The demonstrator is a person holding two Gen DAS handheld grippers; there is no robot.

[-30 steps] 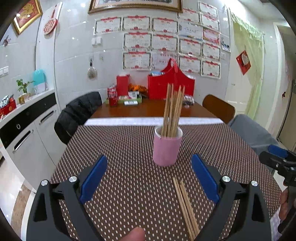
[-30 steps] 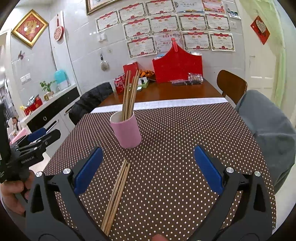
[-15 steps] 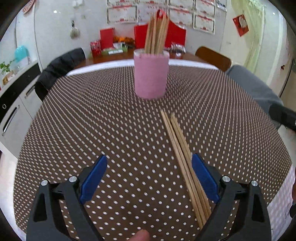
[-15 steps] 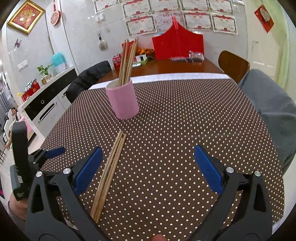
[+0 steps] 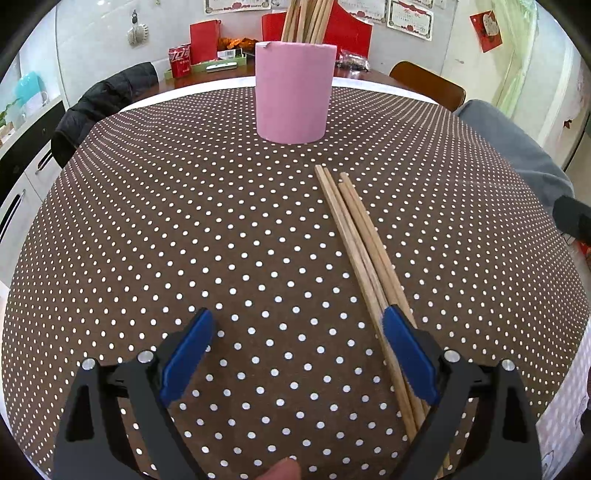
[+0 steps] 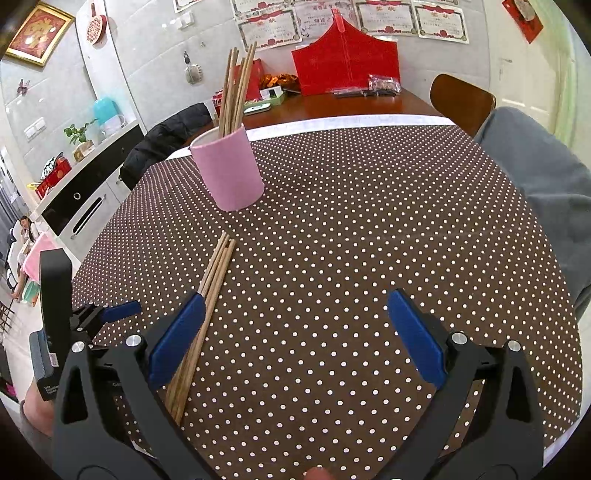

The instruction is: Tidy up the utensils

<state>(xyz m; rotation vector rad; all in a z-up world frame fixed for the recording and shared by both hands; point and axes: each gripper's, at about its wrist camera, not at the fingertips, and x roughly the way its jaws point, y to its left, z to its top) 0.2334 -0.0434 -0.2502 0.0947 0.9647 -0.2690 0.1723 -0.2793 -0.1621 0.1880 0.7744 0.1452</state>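
Nearest in the left wrist view, the left gripper (image 5: pixel 297 325) hangs low over the table with its jaws spread wide, black plastic arms tipped with smooth blue pads (image 5: pixel 186 354), nothing between them. A fingertip (image 5: pixel 282 469) shows at the bottom edge. The right-hand pad lies over the near ends of a loose bundle of chopsticks (image 5: pixel 354 232), though whether it touches them cannot be told. The chopsticks are thin, pale wooden sticks lying flat and close together on the tablecloth (image 5: pixel 184 240), a brown cloth with small white dots, running away from the camera and slightly to the left.

In the right wrist view, the right gripper (image 6: pixel 295 310) also stands spread and empty, its left pad just beside the same chopsticks (image 6: pixel 210 288). The other gripper's black body shows at the far left of this view.

Beyond the far tips of the sticks stands a pink cup (image 6: pixel 229 170), a plain matte cylinder, upright, holding more chopsticks (image 6: pixel 236 88) that lean and fan out above its rim. The cup is apart from the sticks on the cloth.

Further off, bare brown tabletop (image 6: pixel 351 103) carries a red box (image 6: pixel 345 62), red cans and small packets. A black jacket (image 5: pixel 103 107) drapes a chair on the left, a wooden chair (image 6: pixel 461 99) stands on the right, and grey cloth (image 6: pixel 539 173) lies at the right edge. Framed certificates (image 6: pixel 384 14) cover the tiled wall.
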